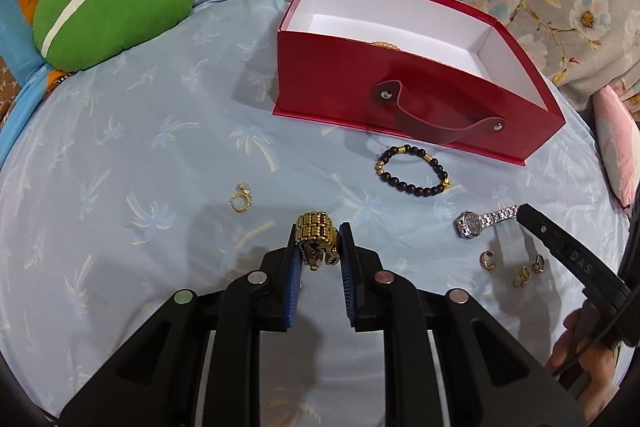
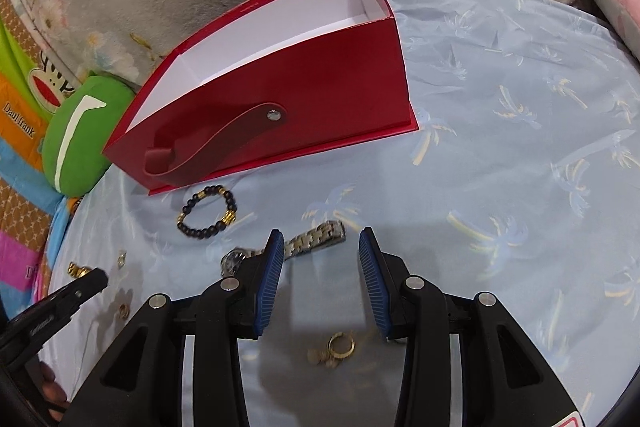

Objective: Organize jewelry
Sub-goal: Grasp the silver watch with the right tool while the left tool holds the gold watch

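Barely begun, by the look of it: only one gold-beaded piece (image 1: 386,44) peeking over the near wall inside the red box (image 1: 352,83), upper centre of the left wrist view. Left to right across the blue palm-print sheet (image 1: 120,167), still out: small gold ring (image 1: 241,201) at centre left; gold link watch (image 1: 316,239) at lower centre, pinched between the left gripper (image 1: 319,247) pads; black-and-gold bead bracelet (image 1: 412,171) just before the box; silver watch (image 1: 476,223) at right; gold earrings (image 1: 520,267) lower right. Right gripper (image 2: 320,267) spread wide, holding nothing, poised over the silver watch strap. Green cushion (image 1: 112,3) upper left, well clear. No obstacle between held watch and box; open top facing up.
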Available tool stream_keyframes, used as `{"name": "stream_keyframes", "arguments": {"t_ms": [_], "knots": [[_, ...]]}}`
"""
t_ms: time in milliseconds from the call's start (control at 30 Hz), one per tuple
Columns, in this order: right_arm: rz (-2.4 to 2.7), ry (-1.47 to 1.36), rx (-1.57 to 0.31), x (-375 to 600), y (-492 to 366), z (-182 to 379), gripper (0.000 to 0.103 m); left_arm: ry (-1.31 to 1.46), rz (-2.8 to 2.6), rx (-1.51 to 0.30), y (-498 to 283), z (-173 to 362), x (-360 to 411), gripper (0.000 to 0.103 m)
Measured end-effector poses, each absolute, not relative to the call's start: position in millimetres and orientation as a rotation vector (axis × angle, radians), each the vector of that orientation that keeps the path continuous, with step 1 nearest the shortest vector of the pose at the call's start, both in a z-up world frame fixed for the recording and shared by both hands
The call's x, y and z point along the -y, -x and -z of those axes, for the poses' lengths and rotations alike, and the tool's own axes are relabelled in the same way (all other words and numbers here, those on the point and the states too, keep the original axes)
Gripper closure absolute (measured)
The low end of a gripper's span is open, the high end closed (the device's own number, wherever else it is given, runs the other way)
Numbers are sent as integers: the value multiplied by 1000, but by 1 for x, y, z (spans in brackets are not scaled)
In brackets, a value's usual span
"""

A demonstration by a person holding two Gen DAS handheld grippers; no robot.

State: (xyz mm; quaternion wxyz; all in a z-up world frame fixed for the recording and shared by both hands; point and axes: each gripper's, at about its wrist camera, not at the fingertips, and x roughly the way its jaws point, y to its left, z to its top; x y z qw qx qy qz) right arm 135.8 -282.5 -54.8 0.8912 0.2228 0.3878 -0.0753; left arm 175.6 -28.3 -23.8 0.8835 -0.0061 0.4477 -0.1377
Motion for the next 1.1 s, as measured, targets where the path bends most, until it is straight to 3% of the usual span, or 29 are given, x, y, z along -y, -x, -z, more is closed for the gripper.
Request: {"name": "stream_keyframes", "arguments": {"t_ms": [300, 500, 633, 1100], "knots": [[135, -434, -826, 276, -147, 65, 103, 15, 282, -938, -176, 24, 25, 86], [136, -431, -820, 272, -147, 61, 102, 15, 281, -937, -175, 23, 24, 86], [127, -529, -834, 275, -141, 61, 83, 18, 281, -935, -175, 22, 22, 86], [109, -608, -851, 240, -166, 67, 77, 23, 281, -941, -176, 24, 19, 86]]}}
